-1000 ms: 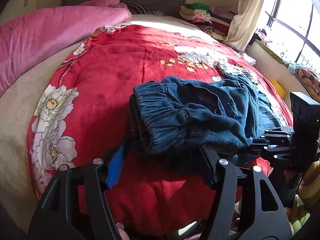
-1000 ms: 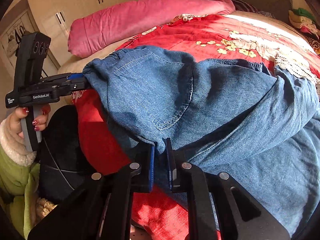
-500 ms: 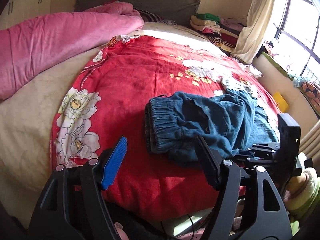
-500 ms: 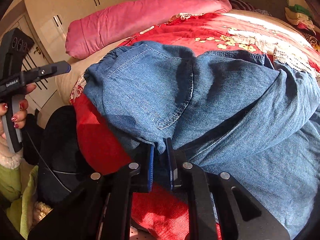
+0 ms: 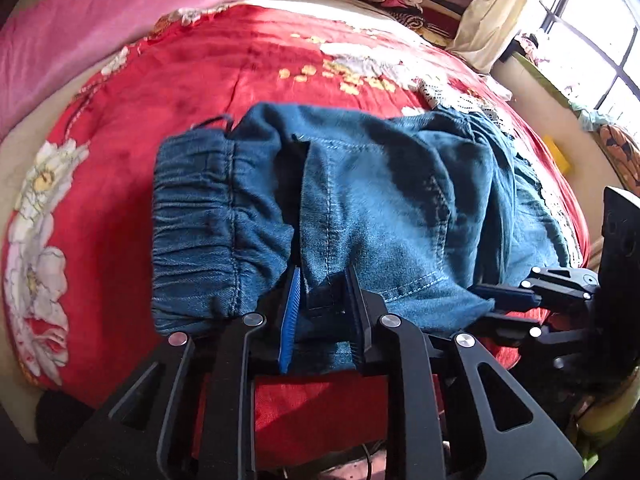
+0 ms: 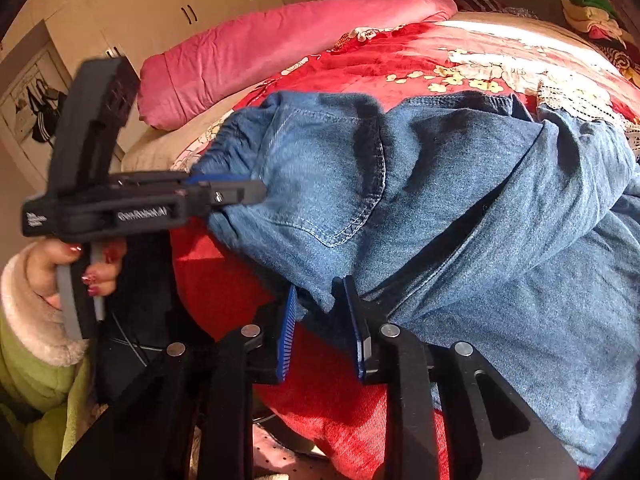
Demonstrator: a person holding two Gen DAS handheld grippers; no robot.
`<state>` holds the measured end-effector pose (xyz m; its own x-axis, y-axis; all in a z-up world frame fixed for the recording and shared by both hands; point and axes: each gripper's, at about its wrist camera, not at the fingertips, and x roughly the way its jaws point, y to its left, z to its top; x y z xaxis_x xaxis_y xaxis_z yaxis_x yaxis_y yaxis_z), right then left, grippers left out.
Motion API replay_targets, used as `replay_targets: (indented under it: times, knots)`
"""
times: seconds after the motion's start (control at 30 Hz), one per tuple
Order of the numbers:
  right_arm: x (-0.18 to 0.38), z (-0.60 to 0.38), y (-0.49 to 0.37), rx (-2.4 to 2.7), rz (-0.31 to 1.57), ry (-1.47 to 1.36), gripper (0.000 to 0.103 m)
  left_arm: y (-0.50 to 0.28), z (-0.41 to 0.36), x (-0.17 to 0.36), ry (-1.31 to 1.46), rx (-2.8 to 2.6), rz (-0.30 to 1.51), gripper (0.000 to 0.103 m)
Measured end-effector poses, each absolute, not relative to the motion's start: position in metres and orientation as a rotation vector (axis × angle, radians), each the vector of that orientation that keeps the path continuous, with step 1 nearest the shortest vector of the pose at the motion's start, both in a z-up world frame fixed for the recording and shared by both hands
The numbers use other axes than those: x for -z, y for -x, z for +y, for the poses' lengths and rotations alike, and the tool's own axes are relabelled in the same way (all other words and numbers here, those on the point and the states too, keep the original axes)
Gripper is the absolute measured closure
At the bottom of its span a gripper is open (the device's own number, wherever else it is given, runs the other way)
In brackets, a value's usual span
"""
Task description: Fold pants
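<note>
Motion blur softens the left view's centre, where soft denim pants (image 5: 360, 200) with a gathered waistband lie on a red floral blanket (image 5: 180, 80). Left gripper (image 5: 322, 312) is closing on the denim edge; right gripper (image 6: 324, 332) is opening, fabric between its ribbed blue pads.

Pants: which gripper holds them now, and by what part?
Left gripper, jaws closing, pinches the pants by the near edge beside the waistband; right gripper, jaws opening, denim loose between.
</note>
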<state>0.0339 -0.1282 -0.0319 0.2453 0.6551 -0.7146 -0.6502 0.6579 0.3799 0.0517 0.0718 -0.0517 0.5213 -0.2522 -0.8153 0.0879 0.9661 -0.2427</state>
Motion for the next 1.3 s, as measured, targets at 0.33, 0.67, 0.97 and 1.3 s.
replay_targets:
  times: [0.33,0.67,0.97,1.3]
  knots:
    - [0.018,-0.112,-0.039,-0.825,0.93,0.043,0.059,-0.044,0.08,0.057,0.202,0.225,0.987,0.088]
    - [0.046,-0.098,-0.047,-0.777,1.003,0.085,0.051,-0.043,0.08,0.058,0.216,0.215,0.954,0.088]
    - [-0.019,-0.161,-0.051,-0.676,0.839,-0.005,0.029,-0.015,0.074,-0.011,0.208,0.254,0.805,0.06]
    - [-0.032,-0.218,-0.115,-0.445,0.828,0.049,0.02,-0.05,0.011,-0.014,0.176,0.387,0.829,0.047]
